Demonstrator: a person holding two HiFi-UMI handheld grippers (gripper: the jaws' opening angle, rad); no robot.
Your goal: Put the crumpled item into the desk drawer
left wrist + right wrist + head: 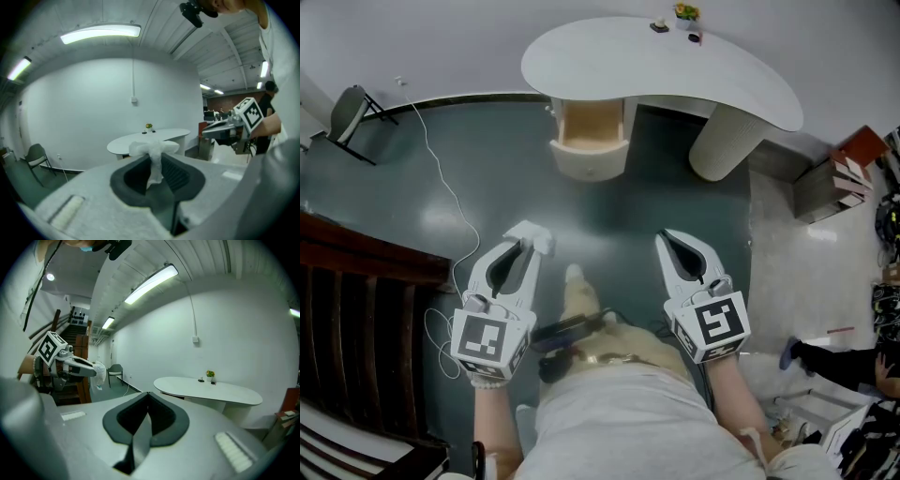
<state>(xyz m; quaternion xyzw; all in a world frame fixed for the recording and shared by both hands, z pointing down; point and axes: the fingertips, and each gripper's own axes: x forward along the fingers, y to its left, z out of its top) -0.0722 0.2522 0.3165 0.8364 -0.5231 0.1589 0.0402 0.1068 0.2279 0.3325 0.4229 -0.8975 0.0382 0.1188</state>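
crumpled item (pixel 153 157): white, wrinkled tissue | pinched in left hand-held gripper (pixel 530 244)

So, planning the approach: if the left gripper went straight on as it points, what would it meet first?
The left gripper, shut on the crumpled tissue, would probably meet the white desk near its open drawer first; the floor between looks free, though depth is unclear.
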